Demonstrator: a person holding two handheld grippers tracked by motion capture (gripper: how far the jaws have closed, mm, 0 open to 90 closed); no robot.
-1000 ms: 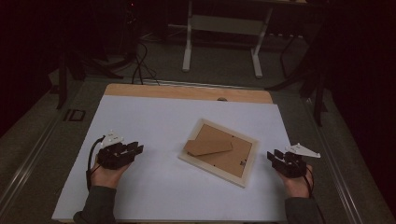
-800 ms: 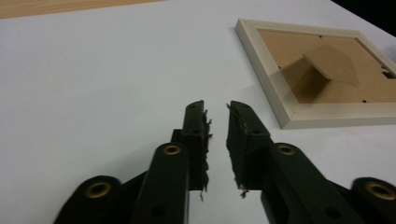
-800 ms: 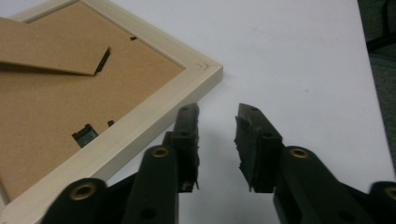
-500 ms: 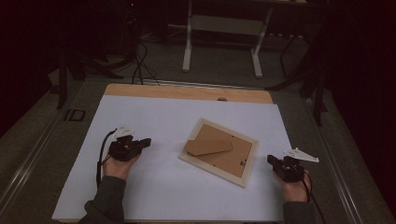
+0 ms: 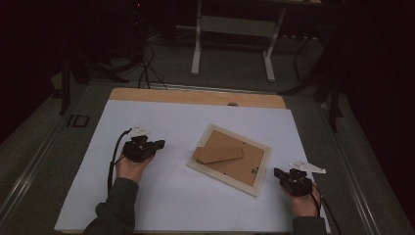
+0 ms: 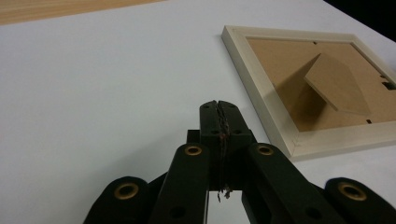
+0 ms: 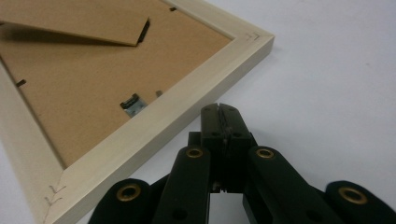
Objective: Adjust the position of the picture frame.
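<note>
We are just getting started here. The picture frame (image 5: pixel 229 159) lies face down on the white worktop (image 5: pixel 161 205), a little right of the middle, and it is turned at a slant. We can see its brown back board (image 6: pixel 299 70) and the stand flap (image 5: pixel 219 154) that sticks up a bit from it.

Our left claw (image 5: pixel 157 145) is clenched tight with nothing in it. It sits on the left side of the worktop, near the frame but not touching it, and it points toward the frame's pale wooden edge (image 6: pixel 261 88).

Our right claw (image 5: pixel 278 173) is clenched too, and it holds nothing. It is just beside the frame's near right corner (image 7: pixel 252 39), but we think it is not touching yet.

So nothing has been done to the frame so far. The little metal clip (image 7: pixel 130 103) on the back looks untouched. All the work on the frame is still left for us.
</note>
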